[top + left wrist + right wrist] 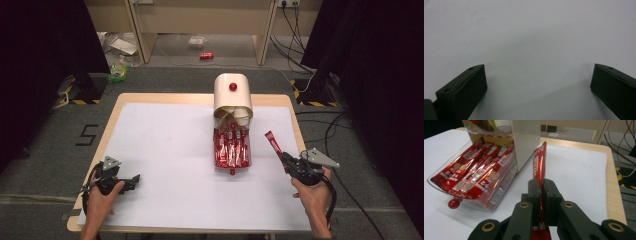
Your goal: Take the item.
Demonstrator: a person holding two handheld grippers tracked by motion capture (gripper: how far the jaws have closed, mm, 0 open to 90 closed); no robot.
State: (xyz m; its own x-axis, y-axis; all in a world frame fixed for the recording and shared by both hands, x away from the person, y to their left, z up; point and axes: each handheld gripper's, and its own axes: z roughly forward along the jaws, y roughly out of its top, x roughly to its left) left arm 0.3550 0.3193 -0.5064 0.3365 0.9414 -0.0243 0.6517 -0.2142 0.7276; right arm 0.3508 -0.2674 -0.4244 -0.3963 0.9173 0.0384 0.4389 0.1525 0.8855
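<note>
Your right hand-held gripper (541, 185) was clenched on a red sachet (539, 162), which stuck out past its jaws, off the desk (165, 140). The clear drawer (441, 185) of matching sachets (231, 147) sat just beyond and to that gripper's left. Your left hand-held gripper (537, 85) rested released on the desk, nothing between its jaws.

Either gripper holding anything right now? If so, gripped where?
The right gripper is shut on a red sachet, pinched partway along its length, most of it sticking out past the jaws. The left gripper is open over the white table cover, holding nothing.
</note>
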